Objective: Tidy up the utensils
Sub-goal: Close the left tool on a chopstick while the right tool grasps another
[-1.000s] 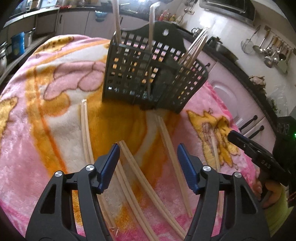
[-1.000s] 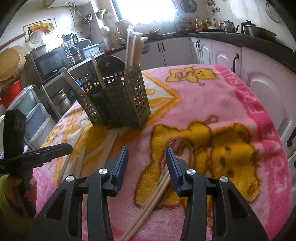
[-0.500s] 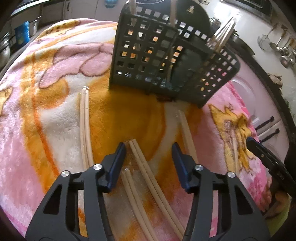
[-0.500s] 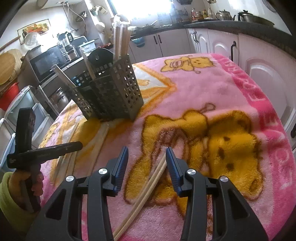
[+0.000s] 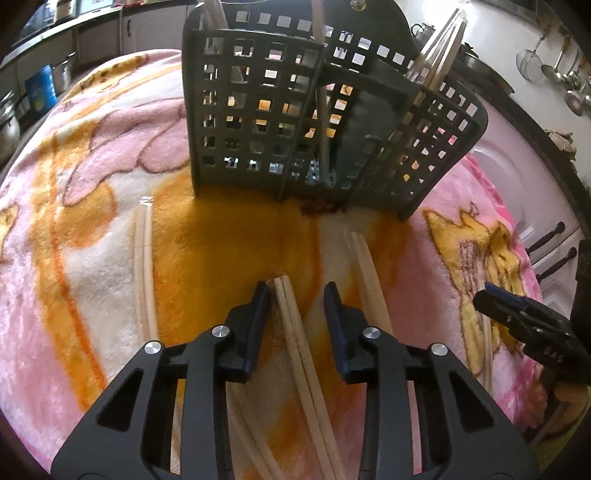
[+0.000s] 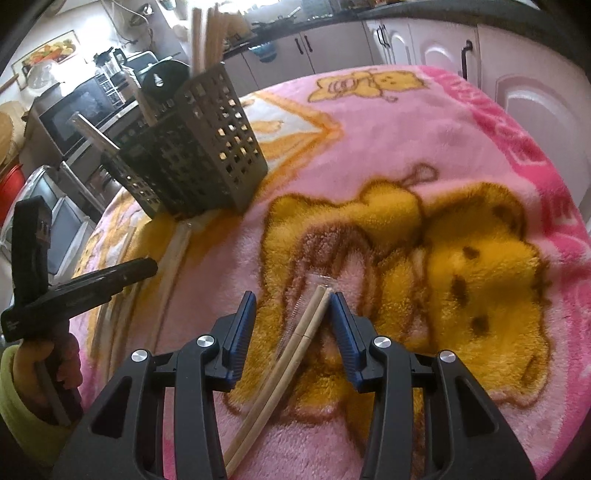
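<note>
Both claws lowered since a second ago. Left claw [image 5: 295, 291] open, straddling chopstick pair [image 5: 291, 317] on blanket [image 5: 92, 258] before caddy [image 5: 295, 122]. Right claw [image 6: 291, 306] open around second pair [image 6: 314, 314]. Likely ready for closing.

A kitchen: white cabinets [image 6: 413, 40] with dark handles under a dark counter [image 6: 424, 11], a black microwave [image 6: 79, 110] on the far side, ladles [image 5: 565, 79] hanging on a white wall, bright daylight coming from the window side
</note>
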`<state>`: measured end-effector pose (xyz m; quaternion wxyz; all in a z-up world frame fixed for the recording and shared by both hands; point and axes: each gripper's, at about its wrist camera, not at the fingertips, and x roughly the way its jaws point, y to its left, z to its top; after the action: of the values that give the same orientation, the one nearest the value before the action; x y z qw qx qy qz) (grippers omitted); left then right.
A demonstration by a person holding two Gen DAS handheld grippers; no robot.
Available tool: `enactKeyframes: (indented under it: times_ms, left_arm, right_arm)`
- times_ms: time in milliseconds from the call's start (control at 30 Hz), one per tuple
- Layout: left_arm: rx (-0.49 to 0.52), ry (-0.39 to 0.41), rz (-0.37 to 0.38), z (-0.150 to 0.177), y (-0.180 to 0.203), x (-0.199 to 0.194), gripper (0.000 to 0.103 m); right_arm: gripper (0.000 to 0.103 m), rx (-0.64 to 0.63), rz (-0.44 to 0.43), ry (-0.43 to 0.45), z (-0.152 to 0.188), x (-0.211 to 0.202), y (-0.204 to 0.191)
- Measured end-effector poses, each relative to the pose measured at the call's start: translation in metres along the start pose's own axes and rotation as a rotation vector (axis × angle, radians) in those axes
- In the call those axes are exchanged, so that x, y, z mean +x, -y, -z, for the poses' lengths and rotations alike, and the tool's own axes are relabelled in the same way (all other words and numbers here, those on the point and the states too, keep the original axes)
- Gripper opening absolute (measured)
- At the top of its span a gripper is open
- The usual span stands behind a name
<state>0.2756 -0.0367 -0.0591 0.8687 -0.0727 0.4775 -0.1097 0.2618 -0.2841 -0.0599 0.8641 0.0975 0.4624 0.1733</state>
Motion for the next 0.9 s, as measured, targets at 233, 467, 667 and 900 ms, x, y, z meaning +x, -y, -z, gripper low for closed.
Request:
enactKeyframes:
  times_ms: [233, 467, 667, 900]
  left_arm:
    - [-0.005, 0.000, -0.001, -0.006, 0.004, 0.004, 0.012]
    - [-0.012, 0.000, 0.001, -0.007, 0.006, 0.007, 0.009]
    - [-0.019, 0.006, 0.013, -0.009, 0.003, 0.004, 0.007]
    - [-0.022, 0.069, 0.055, -0.014, 0.003, -0.022, 0.005]
  right_arm:
    - [0.040, 0.002, 0.010, -0.013, -0.009, 0.010, 0.000]
    - [0.019, 0.018, 0.019, -0.016, -0.016, 0.015, 0.006]
    - [0.017, 0.024, -0.015, 0.006, -0.017, 0.009, 0.007]
    - [0.016, -0.037, -0.050, 0.078, -0.021, -0.015, -0.010]
